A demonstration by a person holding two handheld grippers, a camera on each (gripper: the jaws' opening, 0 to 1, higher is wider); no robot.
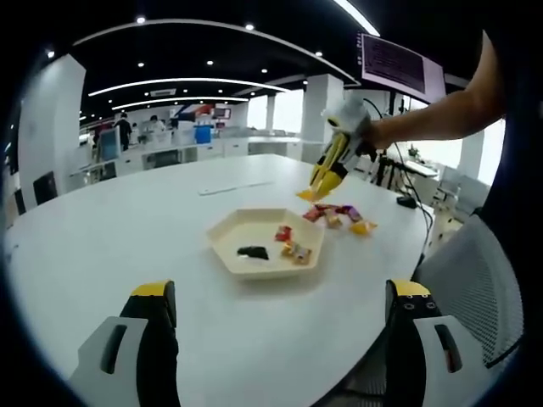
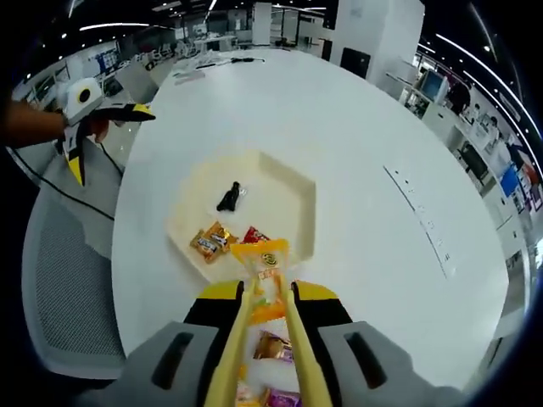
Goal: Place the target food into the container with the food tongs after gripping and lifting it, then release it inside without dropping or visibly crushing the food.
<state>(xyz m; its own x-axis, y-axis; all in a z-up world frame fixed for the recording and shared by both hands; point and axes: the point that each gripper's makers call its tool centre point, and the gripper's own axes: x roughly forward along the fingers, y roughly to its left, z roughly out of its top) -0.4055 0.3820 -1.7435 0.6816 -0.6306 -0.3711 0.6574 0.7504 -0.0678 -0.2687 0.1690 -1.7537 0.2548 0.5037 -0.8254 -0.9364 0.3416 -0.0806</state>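
A: Working left to right, what did the left gripper view show?

B: The left gripper hung over the near part of the white table, its two jaws spread wide apart with nothing between them. Past them sat the cream hexagonal tray, holding a black packet, a red packet and an orange one. Right of the tray lay a small pile of wrapped snacks on the table. Above that pile the right gripper came in from the right, gripping yellow food tongs with a yellow packet at their tips.

A: And the right gripper view?

B: At the far left a hand held the left gripper over a grey mesh chair. In the middle was the tray with its three packets. The right gripper had its jaws pressed on the tongs, and the tong tips pinched the yellow packet, held in the air just above the tray's near rim. More snacks lay beneath the tongs.
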